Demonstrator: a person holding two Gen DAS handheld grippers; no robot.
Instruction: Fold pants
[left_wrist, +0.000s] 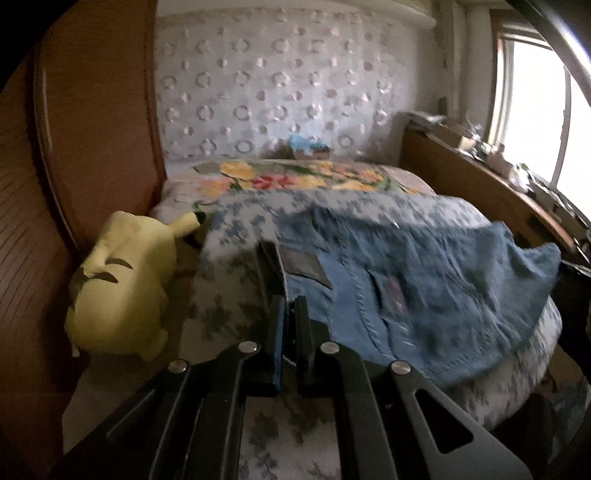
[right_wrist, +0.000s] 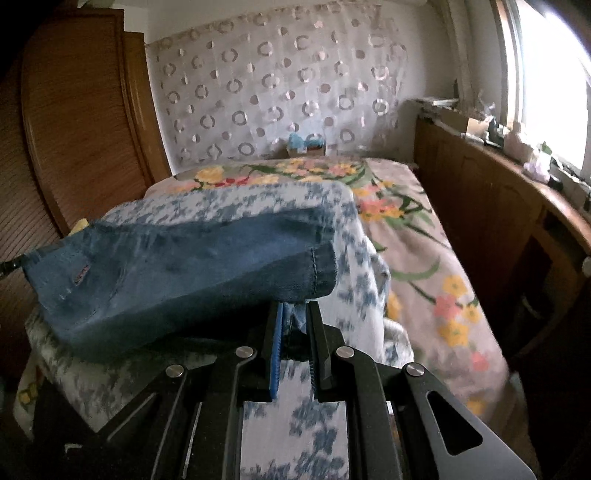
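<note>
Blue denim pants (left_wrist: 424, 280) lie across a white quilt with blue flowers (left_wrist: 236, 236) on the bed. My left gripper (left_wrist: 290, 301) is shut on the waistband corner, just below the grey leather patch (left_wrist: 303, 267). In the right wrist view the same pants (right_wrist: 177, 269) hang doubled over, with a hemmed leg end (right_wrist: 321, 269) at the right. My right gripper (right_wrist: 295, 306) is shut on denim under that hem. Both views are blurred by motion.
A yellow plush toy (left_wrist: 125, 291) lies left of the quilt beside a wooden wardrobe (left_wrist: 85, 122). A floral bedspread (right_wrist: 417, 236) covers the far and right side of the bed. A wooden cabinet (right_wrist: 491, 206) with clutter runs under the window at right. A patterned curtain (right_wrist: 273, 92) hangs behind.
</note>
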